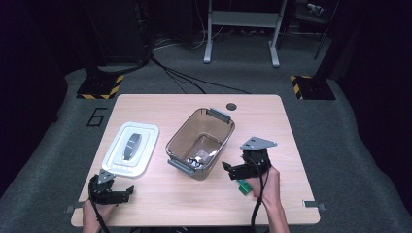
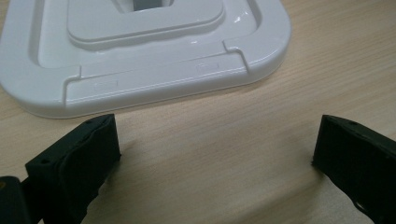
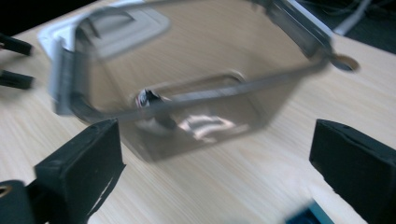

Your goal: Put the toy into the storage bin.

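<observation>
1. My left gripper [image 1: 127, 193] hovers low at the near left edge of the tabletop [image 1: 160, 204], its jaws spread wide with nothing but bare wood between them.
2. My right gripper [image 1: 227, 170] sits at the near right, jaws also wide apart and gripping nothing; its own view is blurred.
3. A small green thing [image 1: 243, 187] lies on the tabletop just beside my right hand [image 1: 268, 187]; I cannot tell what it is.
4. Just beyond the left gripper lies one white lid [image 1: 131, 148], flat on the wood with its raised centre up; in the left gripper view its near rim [image 2: 154, 84] is close ahead of the jaws but apart from them.
5. Just ahead and to the left of the right gripper stands one clear, smoky box [image 1: 200, 141], uncovered, with a grey latch at each end, two in all. Its near wall is close to my jaws without touching them.
6. Inside the box, at its near end, lies a small dark-and-white object [image 1: 197, 161]; it is too small to name.
7. Lid and box sit side by side, near each other, not touching.
8. Farther back there is one round hole [image 1: 231, 106] in the tabletop.
</observation>
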`<state>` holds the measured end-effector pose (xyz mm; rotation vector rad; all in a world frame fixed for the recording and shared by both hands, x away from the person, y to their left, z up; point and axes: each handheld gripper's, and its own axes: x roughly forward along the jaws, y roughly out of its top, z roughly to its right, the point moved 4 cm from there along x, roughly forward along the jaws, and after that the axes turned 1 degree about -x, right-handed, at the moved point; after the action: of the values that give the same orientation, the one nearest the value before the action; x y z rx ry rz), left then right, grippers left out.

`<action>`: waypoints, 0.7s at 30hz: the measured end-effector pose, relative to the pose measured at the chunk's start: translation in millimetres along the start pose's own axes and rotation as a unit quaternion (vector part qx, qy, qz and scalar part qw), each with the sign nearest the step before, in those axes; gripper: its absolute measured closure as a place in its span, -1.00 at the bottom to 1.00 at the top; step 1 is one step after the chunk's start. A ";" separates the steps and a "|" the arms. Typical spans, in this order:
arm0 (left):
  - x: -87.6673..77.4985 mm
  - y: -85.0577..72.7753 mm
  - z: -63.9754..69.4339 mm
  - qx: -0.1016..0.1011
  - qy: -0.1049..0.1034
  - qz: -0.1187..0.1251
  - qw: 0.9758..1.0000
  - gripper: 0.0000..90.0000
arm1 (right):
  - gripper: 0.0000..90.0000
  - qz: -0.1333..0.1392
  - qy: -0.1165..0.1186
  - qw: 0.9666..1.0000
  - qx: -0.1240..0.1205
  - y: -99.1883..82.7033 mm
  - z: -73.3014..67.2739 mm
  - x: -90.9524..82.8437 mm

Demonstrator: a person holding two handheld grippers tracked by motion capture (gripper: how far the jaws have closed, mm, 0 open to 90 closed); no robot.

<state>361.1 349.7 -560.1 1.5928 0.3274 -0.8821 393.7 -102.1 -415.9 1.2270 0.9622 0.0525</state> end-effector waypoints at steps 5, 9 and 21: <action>0.0 0.0 0.0 0.000 0.000 0.000 1.000 -0.99 | -1.00 -0.027 -0.018 0.999 0.027 -28.2 23.4 -4.9; 0.0 0.0 0.0 0.000 0.000 0.000 1.000 -0.99 | -1.00 -0.044 -0.043 0.997 0.054 -51.6 42.3 -9.1; 0.2 0.3 0.0 0.002 -0.001 0.000 1.000 -0.99 | -0.57 -0.078 -0.115 0.982 0.131 -112.3 87.6 -22.6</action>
<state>361.5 349.6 -560.0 1.5944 0.3253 -0.8856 385.8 -224.2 -492.2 1.3604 0.8769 -0.3439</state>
